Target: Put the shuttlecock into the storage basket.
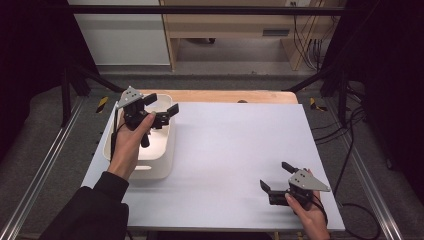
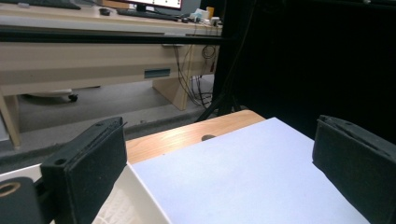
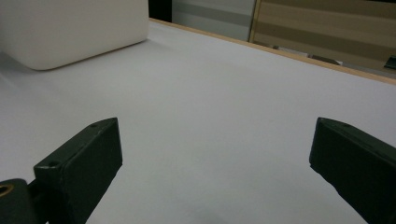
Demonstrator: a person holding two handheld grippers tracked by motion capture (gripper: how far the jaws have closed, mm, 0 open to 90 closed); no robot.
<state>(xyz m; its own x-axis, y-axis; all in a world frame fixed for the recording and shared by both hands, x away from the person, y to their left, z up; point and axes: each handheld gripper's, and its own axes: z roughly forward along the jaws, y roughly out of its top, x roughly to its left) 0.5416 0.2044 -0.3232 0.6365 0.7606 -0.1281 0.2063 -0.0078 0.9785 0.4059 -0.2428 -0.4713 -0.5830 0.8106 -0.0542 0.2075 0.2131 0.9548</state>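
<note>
Left hand-held gripper [image 1: 161, 106] hangs over the white bin [image 1: 165, 160] at the left edge of the surface [image 1: 235, 150], jaws spread wide, nothing between them. In the left gripper view the bin's rim sits under the left jaw and the jaws aim across the sheet toward the far wooden edge, not down into the bin. So it reads as parked above the bin rather than reaching in. Judgement: either ready to drop in for a pick, or just clear of the bin after a release.

Right hand-held gripper [image 1: 276, 176] sits low at the near right corner of the surface, well apart from the bin. Jaws also wide, empty. The right gripper view looks along bare sheet with the bin's outer wall [image 3: 70, 28] far off at upper left. Likely kept there so it stays out of the left arm's path and doesn't block the high view.

Bin contents: hand and gripper cover most of the interior in the high view; the visible bottom patch looks bare, but can't tell for the rest.

The bin sits flush at the left side, on the left hand's side, which explains why the left does the bin work. Nothing else lies on the sheet.
</note>
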